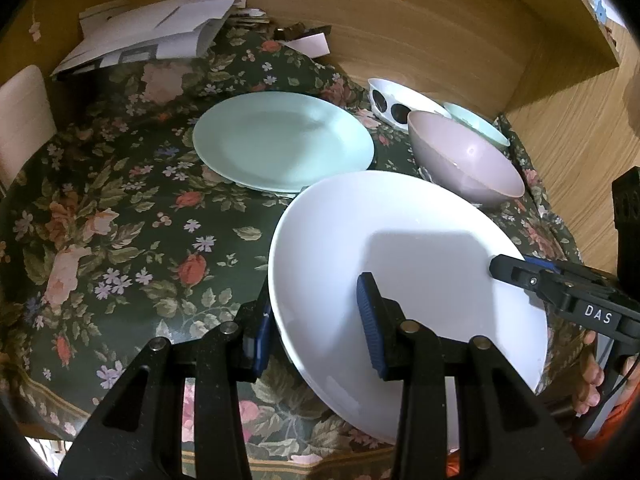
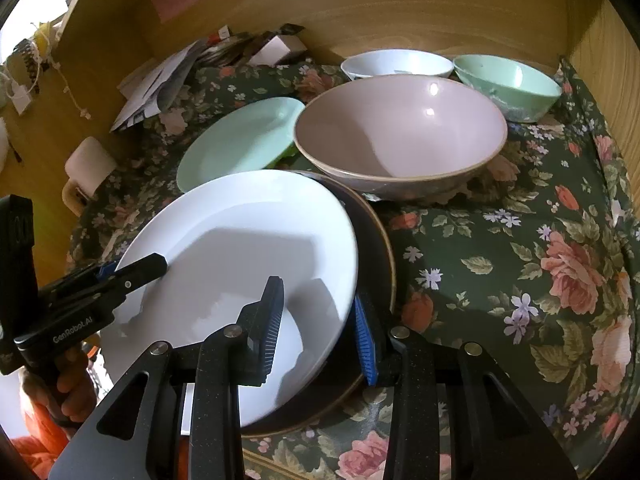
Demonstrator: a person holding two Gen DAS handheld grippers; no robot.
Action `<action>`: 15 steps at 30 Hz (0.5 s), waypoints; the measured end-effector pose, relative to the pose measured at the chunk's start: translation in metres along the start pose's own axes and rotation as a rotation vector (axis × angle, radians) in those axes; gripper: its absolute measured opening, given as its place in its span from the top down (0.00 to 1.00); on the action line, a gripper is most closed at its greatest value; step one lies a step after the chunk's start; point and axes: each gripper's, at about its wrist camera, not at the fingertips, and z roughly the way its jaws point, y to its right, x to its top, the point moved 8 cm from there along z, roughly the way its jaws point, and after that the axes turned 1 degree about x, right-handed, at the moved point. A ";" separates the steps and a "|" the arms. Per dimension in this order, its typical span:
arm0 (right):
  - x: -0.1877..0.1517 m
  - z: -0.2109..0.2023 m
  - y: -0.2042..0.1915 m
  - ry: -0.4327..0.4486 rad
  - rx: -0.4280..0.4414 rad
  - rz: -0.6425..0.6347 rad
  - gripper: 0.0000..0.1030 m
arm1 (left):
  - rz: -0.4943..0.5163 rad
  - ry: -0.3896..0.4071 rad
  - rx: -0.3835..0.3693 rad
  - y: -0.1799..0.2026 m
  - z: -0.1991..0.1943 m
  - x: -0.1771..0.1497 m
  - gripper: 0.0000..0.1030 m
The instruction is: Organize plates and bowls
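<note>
We hold a big round white plate (image 1: 400,280) with both tools at once. Our left gripper (image 1: 316,328) pinches the plate's left rim: one blue pad (image 1: 370,320) lies on top of the plate and the other sits under the edge. Our right gripper (image 2: 318,328) pinches the opposite rim the same way, with one blue pad on the plate's top face and one below it.

Right under the white plate, seen from the right gripper, is a dark brown round plate (image 2: 380,248). We cannot tell if the two plates touch.

Just ahead of the left gripper lies a pale green round plate (image 1: 280,140) on the dark flowered cloth (image 1: 120,220). Ahead of the right gripper stands a wide pink bowl (image 2: 400,132). Behind that bowl are a small white bowl (image 2: 396,64) and a small pale green bowl (image 2: 508,80), side by side by the wooden wall (image 2: 400,12). Far ahead of the left gripper is a pile of white papers (image 1: 152,36).
</note>
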 end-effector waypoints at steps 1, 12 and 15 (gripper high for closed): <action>0.000 0.000 0.001 0.004 -0.005 -0.002 0.70 | 0.000 -0.003 -0.002 0.001 0.001 0.000 0.62; 0.003 0.000 0.002 -0.010 -0.008 -0.029 0.68 | -0.013 -0.012 -0.021 0.001 0.007 -0.001 0.62; 0.002 -0.002 0.003 -0.006 -0.020 -0.034 0.68 | 0.001 -0.011 -0.012 0.003 0.007 -0.001 0.62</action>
